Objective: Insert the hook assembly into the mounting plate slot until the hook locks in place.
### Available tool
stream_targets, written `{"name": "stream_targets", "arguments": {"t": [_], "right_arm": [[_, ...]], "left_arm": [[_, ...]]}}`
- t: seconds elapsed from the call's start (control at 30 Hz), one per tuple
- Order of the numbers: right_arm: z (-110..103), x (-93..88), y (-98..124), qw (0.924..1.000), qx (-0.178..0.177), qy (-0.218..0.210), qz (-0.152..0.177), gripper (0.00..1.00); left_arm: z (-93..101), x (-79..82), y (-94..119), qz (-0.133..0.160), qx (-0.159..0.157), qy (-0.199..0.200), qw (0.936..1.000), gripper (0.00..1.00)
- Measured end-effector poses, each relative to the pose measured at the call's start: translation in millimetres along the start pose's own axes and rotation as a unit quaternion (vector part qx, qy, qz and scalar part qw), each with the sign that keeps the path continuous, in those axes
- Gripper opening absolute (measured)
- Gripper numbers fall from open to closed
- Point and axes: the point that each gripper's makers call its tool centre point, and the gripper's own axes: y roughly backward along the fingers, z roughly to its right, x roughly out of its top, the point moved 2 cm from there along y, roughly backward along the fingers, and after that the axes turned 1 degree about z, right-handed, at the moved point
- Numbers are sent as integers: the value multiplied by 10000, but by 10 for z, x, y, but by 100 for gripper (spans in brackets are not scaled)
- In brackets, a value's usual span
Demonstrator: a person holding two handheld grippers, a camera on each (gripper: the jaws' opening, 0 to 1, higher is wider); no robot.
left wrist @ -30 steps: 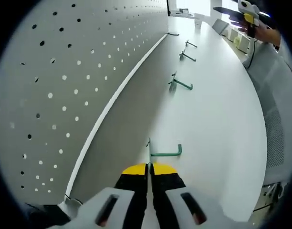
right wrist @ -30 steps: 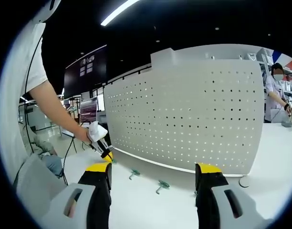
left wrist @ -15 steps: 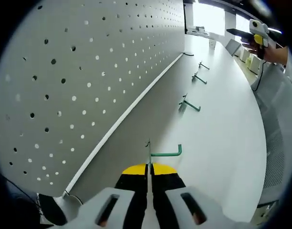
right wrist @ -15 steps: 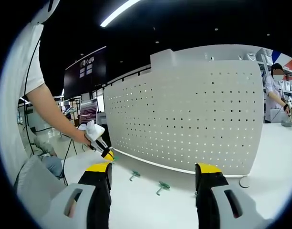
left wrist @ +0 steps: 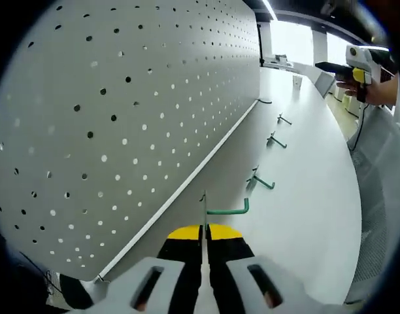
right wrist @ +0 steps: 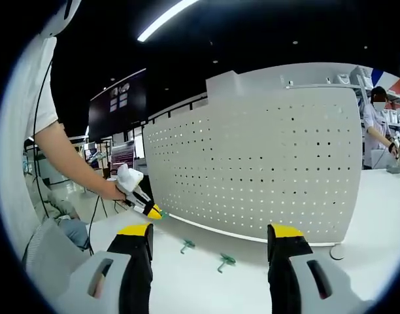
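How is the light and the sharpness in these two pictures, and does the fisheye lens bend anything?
Left gripper view: even soft light, bright glare from the far windows; the pegboard edge curves from distortion; the green hook in the left gripper is sharp.
Right gripper view: dark ceiling, one bright strip light; the pegboard bulges; the loose hooks are small but clear.

— That pegboard (left wrist: 121, 111), is it metal?
— Looks like sheet metal in a matt pale grey coat; smooth between the holes.
— And the hook (left wrist: 225, 210)?
— Thin wire, green coated, slightly glossy; the bench (left wrist: 304, 216) is smooth matt white; the jaws look like black and yellow plastic, matt.
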Motion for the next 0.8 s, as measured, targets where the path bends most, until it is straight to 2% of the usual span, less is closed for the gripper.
{"name": "stream_targets", "arguments": {"t": [0.47,0.7,0.8], "right_arm": [[-125,67,37,9998,95,-100,146,68],[-177,104,41,9995,139,-158,219,68],[-194,127,42,9994,155,-169,253,68]], "left_arm": [[112,477,170,769,207,99,9968,1],[186,706,276,1209,314,241,9919,1],[229,818,344,1471,373,365,9877,1]]}}
